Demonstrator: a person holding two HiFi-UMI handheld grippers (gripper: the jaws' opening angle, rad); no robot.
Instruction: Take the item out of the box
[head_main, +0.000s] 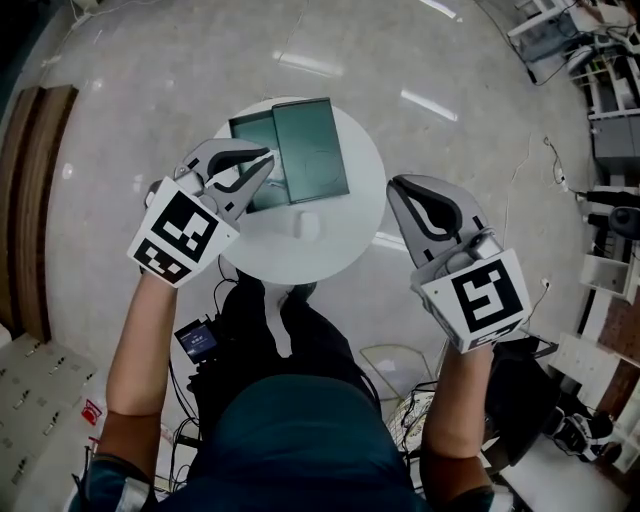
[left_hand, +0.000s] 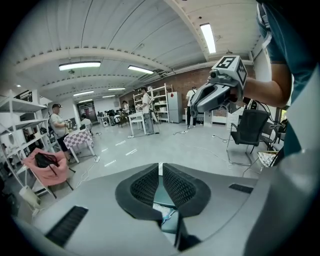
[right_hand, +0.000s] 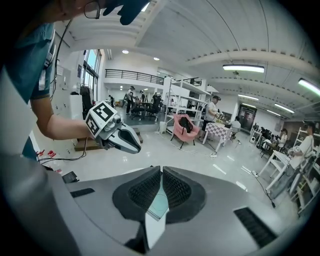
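Our left gripper (head_main: 264, 162) and right gripper (head_main: 396, 186) hang shut, empty. The box (head_main: 250, 130) sits far on the table (head_main: 340, 250), lid (head_main: 312, 150) askew. It looks like light, stiff card, so we'd pinch the lid's near edge.

No word, number or brand can be read anywhere. The black-and-white square markers (head_main: 178, 236) on the left gripper (head_main: 266, 160) and the right gripper (head_main: 396, 186), either side of the round table (head_main: 340, 250), are patterns, not letters. Below and left of the table, a red label (head_main: 91, 411) on a white cabinet (head_main: 30, 390) is too small to read.
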